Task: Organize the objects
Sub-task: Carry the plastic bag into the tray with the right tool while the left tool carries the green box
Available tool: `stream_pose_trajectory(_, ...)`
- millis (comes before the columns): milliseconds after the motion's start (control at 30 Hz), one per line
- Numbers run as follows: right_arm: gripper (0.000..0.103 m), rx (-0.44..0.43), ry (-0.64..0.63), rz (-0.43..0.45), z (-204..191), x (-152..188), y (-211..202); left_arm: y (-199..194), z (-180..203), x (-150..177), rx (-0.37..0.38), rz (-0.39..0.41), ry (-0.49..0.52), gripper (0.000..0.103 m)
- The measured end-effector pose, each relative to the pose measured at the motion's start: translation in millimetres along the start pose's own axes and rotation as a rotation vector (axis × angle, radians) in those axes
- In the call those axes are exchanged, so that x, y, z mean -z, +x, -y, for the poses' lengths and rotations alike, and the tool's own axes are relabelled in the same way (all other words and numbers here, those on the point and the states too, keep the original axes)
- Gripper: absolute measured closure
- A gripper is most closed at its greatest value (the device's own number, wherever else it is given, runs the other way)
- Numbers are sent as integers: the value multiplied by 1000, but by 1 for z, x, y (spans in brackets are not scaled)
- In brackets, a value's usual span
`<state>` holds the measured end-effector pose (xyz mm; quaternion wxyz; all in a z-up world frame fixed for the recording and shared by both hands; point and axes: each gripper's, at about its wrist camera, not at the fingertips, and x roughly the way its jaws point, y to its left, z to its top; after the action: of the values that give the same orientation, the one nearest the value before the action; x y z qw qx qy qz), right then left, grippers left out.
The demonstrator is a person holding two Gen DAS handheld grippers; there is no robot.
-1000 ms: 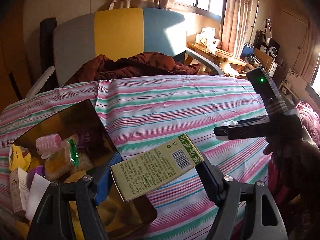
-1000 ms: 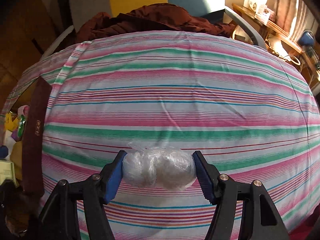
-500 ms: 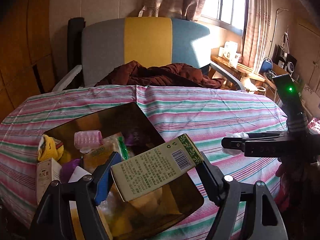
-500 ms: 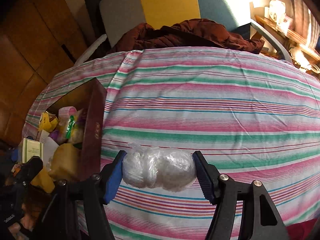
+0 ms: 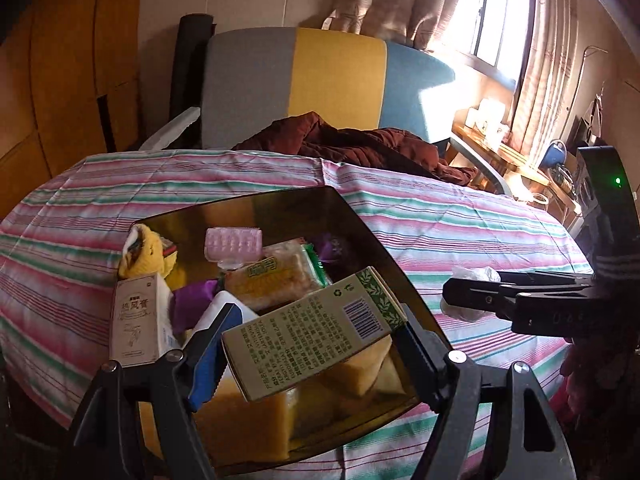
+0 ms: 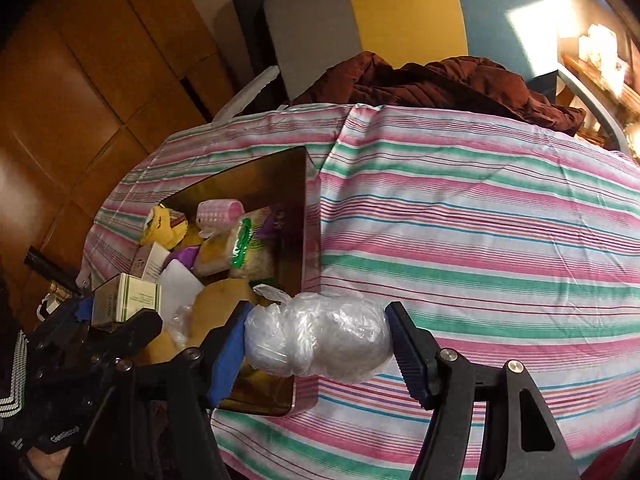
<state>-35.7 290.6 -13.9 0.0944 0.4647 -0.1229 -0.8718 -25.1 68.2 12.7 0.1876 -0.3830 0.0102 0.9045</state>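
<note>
Left gripper (image 5: 310,346) clamps green carton (image 5: 310,336), long axis 8-to-2 o'clock, directly above box (image 5: 360,216). Right gripper (image 6: 318,344) grips plastic bundle (image 6: 320,340); box lies at its 10 o'clock.

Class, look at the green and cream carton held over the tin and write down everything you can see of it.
The carton is a long rectangular cardboard box, cream with olive-green edges and a leaf-pattern band at one end. Its visible face carries dense small print, a barcode and a recycling mark. It looks closed and undented. It is held lengthwise and tilted, barcode end higher, clamped between the two fingers of the left tool, above the near part of the gold tin. Only the pads touch it.
</note>
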Motion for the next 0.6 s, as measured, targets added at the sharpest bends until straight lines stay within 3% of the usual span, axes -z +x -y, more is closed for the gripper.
stream_pose_trajectory(267,34,-49,-65,-5,-33,-1,7,-27,-71,13,-18,14,-166,26)
stream_pose_trajectory(600,33,-53,-83,-11,-55,-16,33,-17,-62,14,77,-10,-169,26)
